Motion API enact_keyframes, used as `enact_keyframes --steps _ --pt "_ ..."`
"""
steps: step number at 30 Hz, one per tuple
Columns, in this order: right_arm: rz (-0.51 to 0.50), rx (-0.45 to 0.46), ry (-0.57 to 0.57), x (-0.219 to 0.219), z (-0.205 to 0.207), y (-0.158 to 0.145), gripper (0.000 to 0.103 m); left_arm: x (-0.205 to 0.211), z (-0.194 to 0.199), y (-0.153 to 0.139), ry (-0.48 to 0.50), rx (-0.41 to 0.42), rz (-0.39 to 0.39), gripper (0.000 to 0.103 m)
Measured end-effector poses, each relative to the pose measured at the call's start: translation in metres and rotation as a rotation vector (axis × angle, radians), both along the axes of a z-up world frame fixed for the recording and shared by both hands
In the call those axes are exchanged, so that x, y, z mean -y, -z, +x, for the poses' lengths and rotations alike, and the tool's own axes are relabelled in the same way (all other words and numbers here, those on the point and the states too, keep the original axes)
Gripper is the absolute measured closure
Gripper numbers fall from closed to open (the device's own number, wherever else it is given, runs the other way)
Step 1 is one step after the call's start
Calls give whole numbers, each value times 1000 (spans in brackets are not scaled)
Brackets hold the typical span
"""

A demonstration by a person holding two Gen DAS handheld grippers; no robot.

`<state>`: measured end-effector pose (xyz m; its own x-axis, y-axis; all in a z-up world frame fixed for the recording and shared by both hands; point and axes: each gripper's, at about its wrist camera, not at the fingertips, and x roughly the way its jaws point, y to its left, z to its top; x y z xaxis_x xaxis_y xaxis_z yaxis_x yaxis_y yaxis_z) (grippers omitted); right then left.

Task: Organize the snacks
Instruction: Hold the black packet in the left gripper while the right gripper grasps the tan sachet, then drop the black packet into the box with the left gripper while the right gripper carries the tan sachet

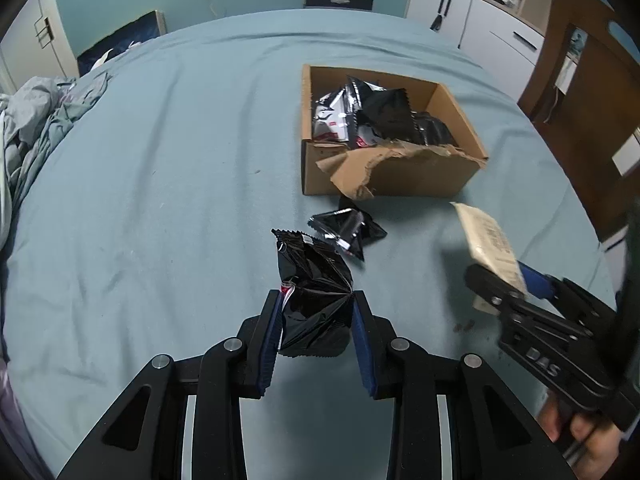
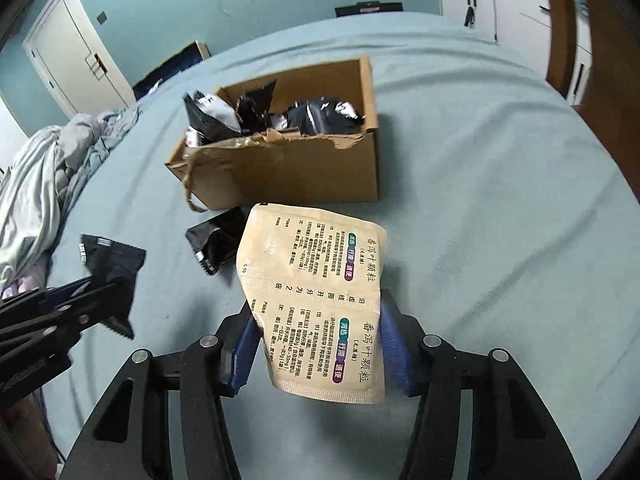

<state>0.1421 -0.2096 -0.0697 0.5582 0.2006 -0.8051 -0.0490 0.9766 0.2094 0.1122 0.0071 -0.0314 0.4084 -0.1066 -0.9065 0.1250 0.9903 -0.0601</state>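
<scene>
My left gripper is shut on a black snack packet and holds it above the blue bed sheet; it also shows in the right wrist view. My right gripper is shut on a beige sachet strip with printed text, seen too in the left wrist view. A torn cardboard box with several black and white packets stands ahead; it also shows in the right wrist view. One black packet lies on the sheet just in front of the box, also in the right wrist view.
A crumpled grey blanket lies at the left of the bed. A wooden chair and white cabinets stand to the right. A white door is at the far left.
</scene>
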Motion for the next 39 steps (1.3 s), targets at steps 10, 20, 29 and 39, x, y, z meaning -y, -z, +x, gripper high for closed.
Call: enact_keyframes --steps 10,20,29,39 --pt "103 67 57 11 -52 -35 50 2 -2 -20 12 60 -33 71" --pt "158 71 75 24 -59 -41 50 12 52 -48 10 115 -35 71" --pt "154 74 88 34 -43 -46 50 44 118 -77 53 134 -33 70" --pt "176 80 93 34 -27 -47 50 56 132 -76 17 182 17 13"
